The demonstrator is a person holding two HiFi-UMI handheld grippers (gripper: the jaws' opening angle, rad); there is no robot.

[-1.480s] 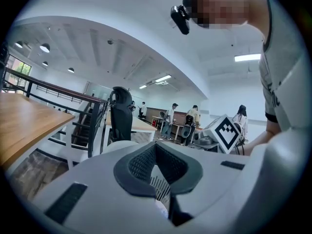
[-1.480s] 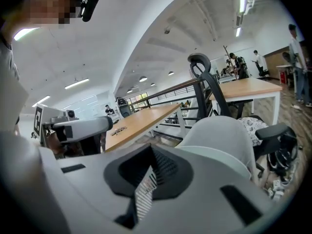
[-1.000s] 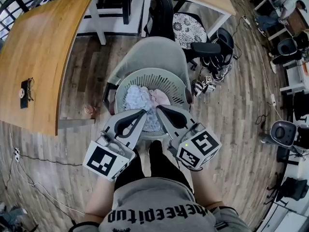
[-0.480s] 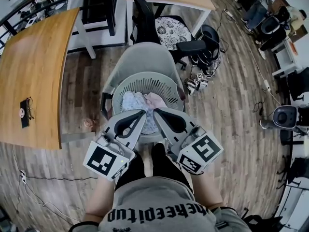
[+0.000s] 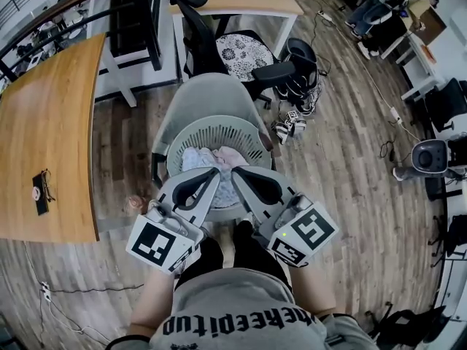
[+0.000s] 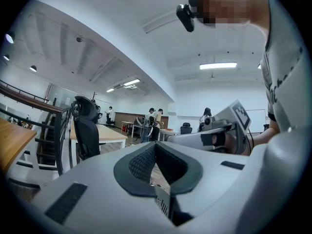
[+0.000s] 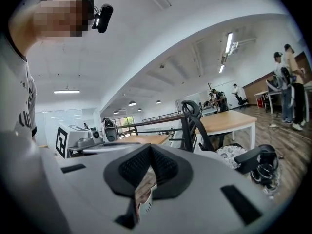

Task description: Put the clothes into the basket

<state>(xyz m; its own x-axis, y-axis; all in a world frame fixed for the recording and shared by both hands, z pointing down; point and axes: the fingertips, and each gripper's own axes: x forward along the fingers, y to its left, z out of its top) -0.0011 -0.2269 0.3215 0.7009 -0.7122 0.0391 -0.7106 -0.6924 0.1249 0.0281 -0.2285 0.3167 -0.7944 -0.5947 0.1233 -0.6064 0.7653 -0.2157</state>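
A wood-plank floor [image 5: 350, 173] carries a curved wooden desk [image 5: 47, 137] and a black office chair [image 5: 244, 55].

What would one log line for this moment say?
left tool: shut, empty | right tool: shut, empty | clothes: in basket | basket: on chair

left tongs [image 5: 217, 170] closed, right tongs [image 5: 234, 171] closed, both empty
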